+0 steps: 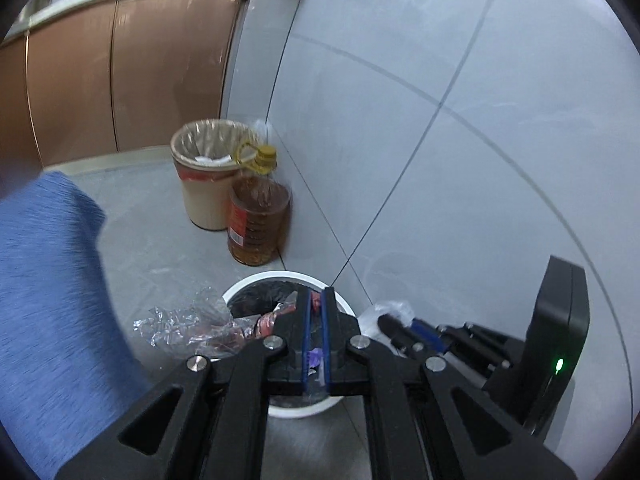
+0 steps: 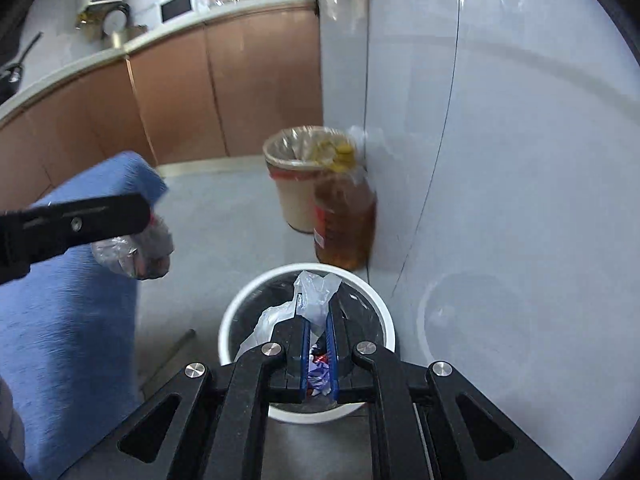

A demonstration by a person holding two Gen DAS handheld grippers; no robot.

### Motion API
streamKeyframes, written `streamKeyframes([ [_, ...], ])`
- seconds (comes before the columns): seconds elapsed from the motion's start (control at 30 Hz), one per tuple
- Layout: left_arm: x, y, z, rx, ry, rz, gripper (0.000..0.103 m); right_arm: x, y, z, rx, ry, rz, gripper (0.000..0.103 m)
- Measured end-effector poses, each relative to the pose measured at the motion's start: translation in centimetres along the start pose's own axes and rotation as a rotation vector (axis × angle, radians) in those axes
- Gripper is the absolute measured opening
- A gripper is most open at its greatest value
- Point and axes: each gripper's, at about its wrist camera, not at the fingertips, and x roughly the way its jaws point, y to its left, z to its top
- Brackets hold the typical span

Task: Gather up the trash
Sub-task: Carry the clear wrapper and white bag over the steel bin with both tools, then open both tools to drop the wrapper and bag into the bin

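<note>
A white-rimmed bin with a black liner (image 1: 347, 309) (image 2: 240, 312) stands on the floor below both grippers. My left gripper (image 1: 317, 300) is shut on crinkled clear plastic wrap with red bits (image 1: 188, 326), held over the bin's left rim. My right gripper (image 2: 319, 312) is shut on a thin white plastic bag (image 2: 314, 290) above the bin's mouth. In the right wrist view the left gripper (image 2: 148, 216) shows at left with its wrap (image 2: 134, 254). In the left wrist view the right gripper (image 1: 386, 322) shows at right with its white bag (image 1: 394, 307).
A beige bin with a clear liner (image 1: 204, 184) (image 2: 296, 184) and a big bottle of amber oil (image 1: 258, 220) (image 2: 344, 220) stand against the white tiled wall (image 1: 460, 120). Brown cabinets (image 1: 120, 80) run behind. My blue trouser leg (image 1: 52, 300) (image 2: 68, 312) is on the left.
</note>
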Motion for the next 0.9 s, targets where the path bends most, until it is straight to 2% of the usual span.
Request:
streamKeyframes([
  [0.23, 5.7, 0.8, 1.2, -0.037, 0.050, 0.017, 0.006, 4.9, -0.6, -0.2, 0.006, 0.053, -0.014, 0.009],
  [0.33, 7.1, 0.9, 1.4, -0.045, 0.069, 0.023, 0.006, 5.9, -0.8, -0.3, 0.015, 0.070, -0.016, 0.015],
  [0.4, 7.6, 1.0, 1.6, -0.049, 0.079, 0.021, 0.006, 6.4, -0.9, -0.3, 0.025, 0.074, -0.020, 0.024],
  [0.57, 7.3, 1.3, 1.6, -0.060, 0.077, 0.009, 0.009, 6.2, -1.3, -0.5, 0.052, 0.074, -0.014, 0.028],
  [0.73, 5.4, 1.4, 1.6, -0.085, 0.048, -0.018, 0.032, 3.9, -1.6, -0.2, 0.096, 0.037, 0.009, 0.033],
  [0.8, 4.4, 1.3, 1.7, -0.086, 0.037, -0.019, 0.032, 2.8, -1.5, 0.0, 0.105, 0.016, 0.016, 0.038],
  [0.9, 2.5, 0.9, 1.6, -0.084, 0.014, -0.024, 0.032, 0.7, -1.0, 0.3, 0.100, -0.009, 0.023, 0.040],
])
